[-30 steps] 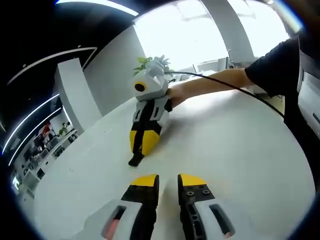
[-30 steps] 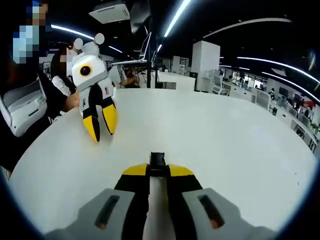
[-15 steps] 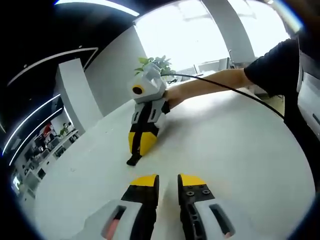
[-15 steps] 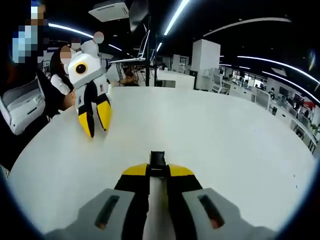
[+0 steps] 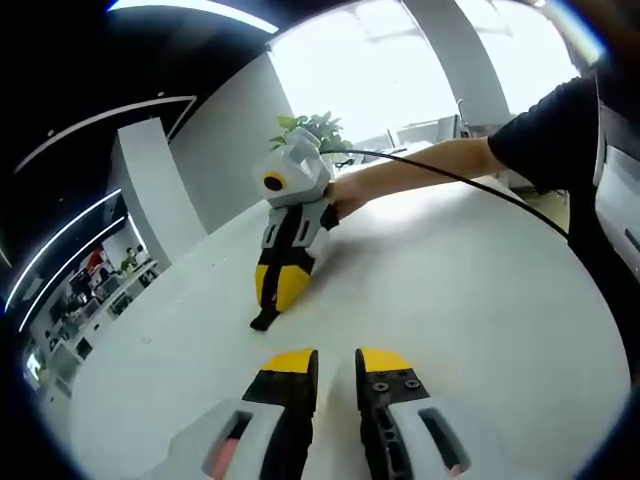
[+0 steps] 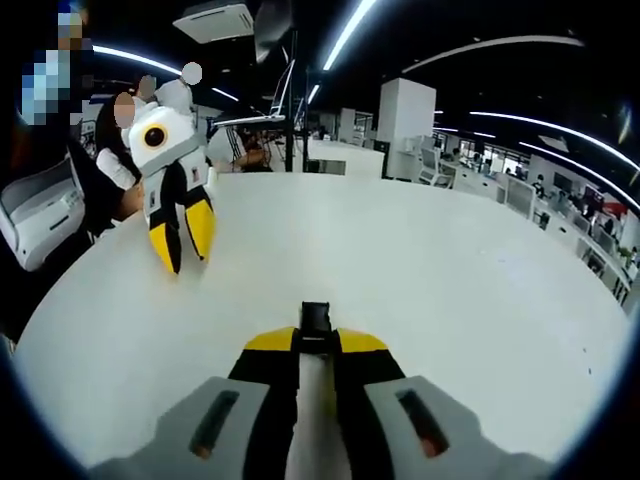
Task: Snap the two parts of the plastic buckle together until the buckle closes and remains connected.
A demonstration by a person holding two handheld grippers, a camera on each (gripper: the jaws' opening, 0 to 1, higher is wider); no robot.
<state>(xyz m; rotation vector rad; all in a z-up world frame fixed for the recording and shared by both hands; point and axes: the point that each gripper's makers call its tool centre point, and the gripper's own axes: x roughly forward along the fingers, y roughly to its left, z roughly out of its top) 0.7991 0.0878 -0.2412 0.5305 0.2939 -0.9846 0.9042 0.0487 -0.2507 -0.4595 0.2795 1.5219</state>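
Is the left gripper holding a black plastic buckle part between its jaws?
No: the left gripper has nothing between its yellow-tipped jaws, while the right gripper clamps the black plastic buckle part.

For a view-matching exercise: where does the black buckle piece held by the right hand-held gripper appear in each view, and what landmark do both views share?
Left gripper view: buckle piece pokes out below the right hand-held gripper, left of centre, at the table.
Right gripper view: buckle piece is just below centre, clamped between that view's own yellow tips.
Shared landmark: the white table.

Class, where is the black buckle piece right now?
The buckle piece sticks out from the right gripper's shut jaws, low over the white table.
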